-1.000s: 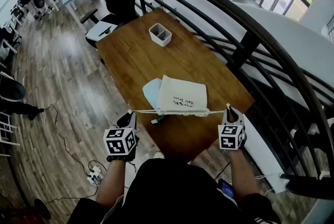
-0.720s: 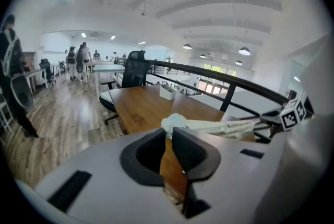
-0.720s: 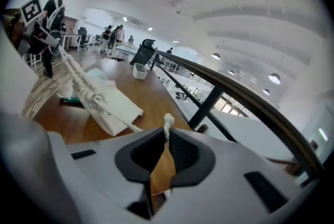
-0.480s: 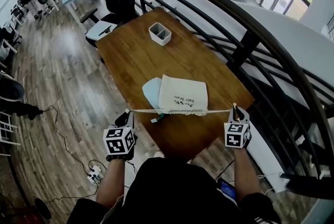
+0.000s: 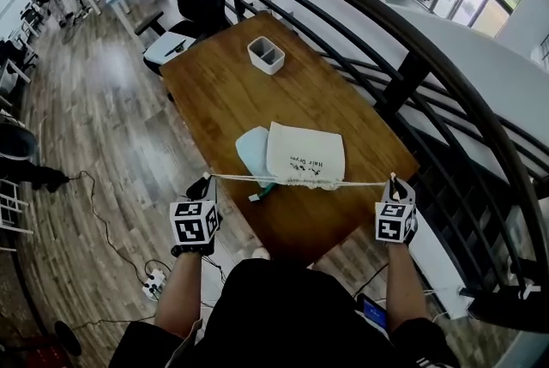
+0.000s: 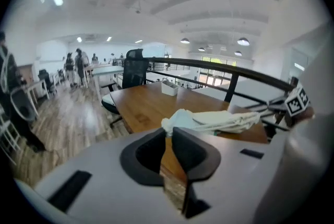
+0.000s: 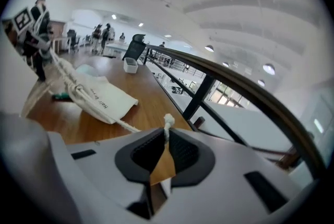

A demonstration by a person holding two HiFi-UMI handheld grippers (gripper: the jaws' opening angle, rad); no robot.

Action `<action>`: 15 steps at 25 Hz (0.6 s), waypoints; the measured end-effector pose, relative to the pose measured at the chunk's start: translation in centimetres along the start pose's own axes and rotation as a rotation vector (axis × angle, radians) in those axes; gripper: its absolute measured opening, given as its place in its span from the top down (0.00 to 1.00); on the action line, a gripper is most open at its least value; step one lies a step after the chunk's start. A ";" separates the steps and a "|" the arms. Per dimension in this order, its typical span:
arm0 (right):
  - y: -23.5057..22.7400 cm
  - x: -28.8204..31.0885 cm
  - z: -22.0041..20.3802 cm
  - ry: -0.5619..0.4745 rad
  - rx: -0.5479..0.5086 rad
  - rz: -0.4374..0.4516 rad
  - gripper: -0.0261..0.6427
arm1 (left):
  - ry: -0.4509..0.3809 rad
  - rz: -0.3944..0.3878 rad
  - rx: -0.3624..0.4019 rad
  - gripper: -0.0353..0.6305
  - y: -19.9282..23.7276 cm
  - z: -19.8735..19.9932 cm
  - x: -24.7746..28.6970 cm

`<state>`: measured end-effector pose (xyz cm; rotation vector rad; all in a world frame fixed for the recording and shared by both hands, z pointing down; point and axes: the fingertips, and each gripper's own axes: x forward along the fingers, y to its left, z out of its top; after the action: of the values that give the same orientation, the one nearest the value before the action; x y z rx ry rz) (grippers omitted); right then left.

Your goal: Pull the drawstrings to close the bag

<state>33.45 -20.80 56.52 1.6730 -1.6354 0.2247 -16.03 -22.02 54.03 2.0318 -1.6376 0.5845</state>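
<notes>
The pulling step looks to be in hand. The left hand-held gripper (image 5: 206, 180) is almost shut, pinching one end of the drawstring (image 5: 244, 178), and the right hand-held gripper (image 5: 394, 179) pinches the other end in the same way. The bag (image 5: 306, 153) lies on the tabletop (image 5: 223, 83) between them and just ahead, its cord taut and its mouth gathered. The next move probably calls for drawing both ends further outward without losing the grip.

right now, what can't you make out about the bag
Print on the bag: head view, too small to read.
Its mouth: head view, too small to tell if fully cinched; left gripper view, folds hide it.
Teal thing: head view, mostly under the bag.
End of the drawstring: left gripper view, lost against the bag behind the fingers.
</notes>
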 end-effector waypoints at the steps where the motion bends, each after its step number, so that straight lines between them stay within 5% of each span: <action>1: 0.1 -0.1 0.2 0.002 -0.019 -0.008 0.93 | 0.000 0.011 0.016 0.88 -0.1 0.1 0.1; 3: 0.2 -0.1 0.2 0.007 -0.017 -0.013 0.93 | 0.001 0.019 0.014 0.88 -0.2 -0.1 0.1; 8: 0.0 0.2 -0.2 0.007 0.010 -0.026 0.93 | 0.001 0.066 0.172 0.88 -0.9 0.1 0.3; 15: -0.4 0.1 -0.2 -0.015 0.034 -0.027 0.93 | -0.006 0.070 0.206 0.88 -1.2 0.6 0.3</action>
<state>33.92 -20.76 56.54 1.7253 -1.6269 0.2286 -14.80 -22.37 53.62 2.1280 -1.7195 0.8022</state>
